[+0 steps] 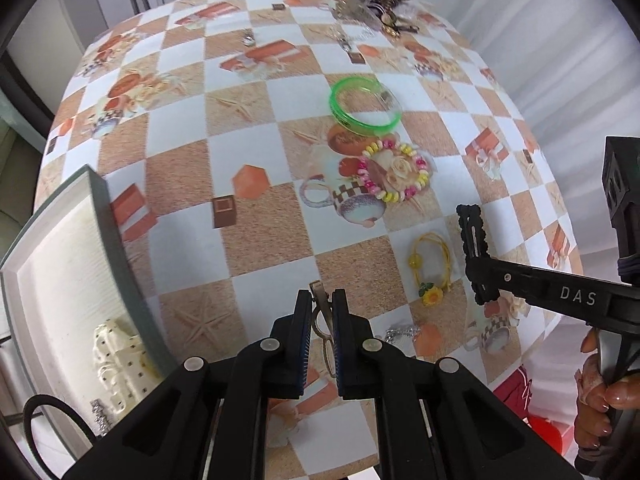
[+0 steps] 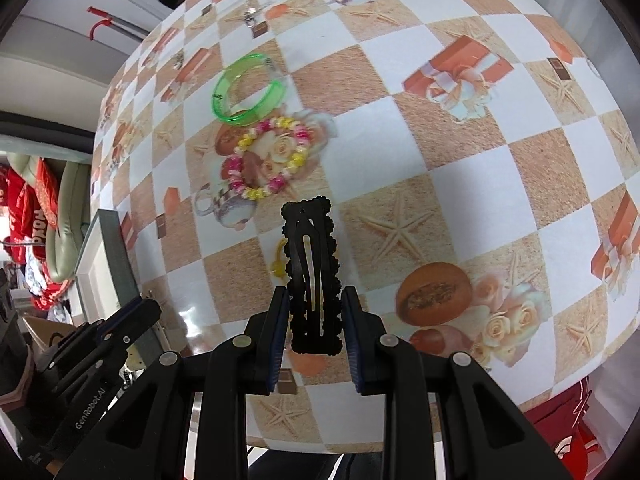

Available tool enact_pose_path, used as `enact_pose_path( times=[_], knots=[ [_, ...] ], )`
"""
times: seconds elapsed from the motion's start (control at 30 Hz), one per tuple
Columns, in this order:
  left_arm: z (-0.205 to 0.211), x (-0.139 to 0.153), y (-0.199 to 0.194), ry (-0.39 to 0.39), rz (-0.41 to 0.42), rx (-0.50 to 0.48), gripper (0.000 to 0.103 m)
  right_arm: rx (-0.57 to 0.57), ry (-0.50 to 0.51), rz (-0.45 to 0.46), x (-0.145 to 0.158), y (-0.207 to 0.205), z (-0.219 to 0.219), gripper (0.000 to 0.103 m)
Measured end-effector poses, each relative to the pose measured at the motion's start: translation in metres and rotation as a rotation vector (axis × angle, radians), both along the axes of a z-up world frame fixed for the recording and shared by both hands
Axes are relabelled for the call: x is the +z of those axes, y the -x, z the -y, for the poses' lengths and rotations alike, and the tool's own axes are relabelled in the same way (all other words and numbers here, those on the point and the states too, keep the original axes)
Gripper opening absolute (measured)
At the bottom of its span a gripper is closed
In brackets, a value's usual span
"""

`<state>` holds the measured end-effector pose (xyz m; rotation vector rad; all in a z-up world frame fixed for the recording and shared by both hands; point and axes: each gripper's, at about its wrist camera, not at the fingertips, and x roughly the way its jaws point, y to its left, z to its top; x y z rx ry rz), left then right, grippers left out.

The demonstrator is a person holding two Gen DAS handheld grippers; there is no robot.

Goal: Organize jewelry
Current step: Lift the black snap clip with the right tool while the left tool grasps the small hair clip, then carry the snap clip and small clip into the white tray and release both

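My left gripper (image 1: 321, 295) is shut on a small silver metal clasp (image 1: 320, 314), which hangs between the pads above the checkered tablecloth (image 1: 256, 248). In the right wrist view, my right gripper (image 2: 315, 294) is shut on a black scalloped snap hair clip (image 2: 314, 264), held upright off the table; the same hair clip (image 1: 473, 236) shows at the right of the left wrist view. On the cloth lie a green bangle (image 1: 362, 106) (image 2: 248, 90), a pink and yellow bead bracelet (image 1: 394, 170) (image 2: 268, 158) and a yellow cord with a sunflower charm (image 1: 430, 268).
An open grey jewelry box (image 1: 104, 216) (image 2: 116, 248) with white lining stands at the table's left edge, a cream dotted piece (image 1: 116, 364) inside. More jewelry is piled (image 1: 376, 8) at the far edge. A silver chain (image 1: 396, 332) lies near the front. A hand (image 1: 600, 392) grips the right handle.
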<state>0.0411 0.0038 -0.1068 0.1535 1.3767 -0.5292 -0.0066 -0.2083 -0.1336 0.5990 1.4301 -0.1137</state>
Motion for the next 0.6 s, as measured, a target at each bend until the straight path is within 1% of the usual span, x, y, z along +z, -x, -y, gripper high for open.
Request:
enact_pose_path(
  times=[0.27, 0.4, 0.6],
  knots=[
    [-0.036, 0.018, 0.003, 0.03, 0.035, 0.066, 0.014, 0.058, -0.01, 0.033, 0.017, -0.01, -0.031, 0.029],
    [-0.055, 0.025, 0.004, 0.039, 0.05, 0.106, 0.014, 0.106, -0.016, 0.054, 0.026, -0.017, -0.056, 0.029],
    [-0.096, 0.035, 0.008, 0.048, 0.074, 0.185, 0.014, 0.192, -0.033, 0.084, 0.037, -0.029, -0.097, 0.029]
  ],
)
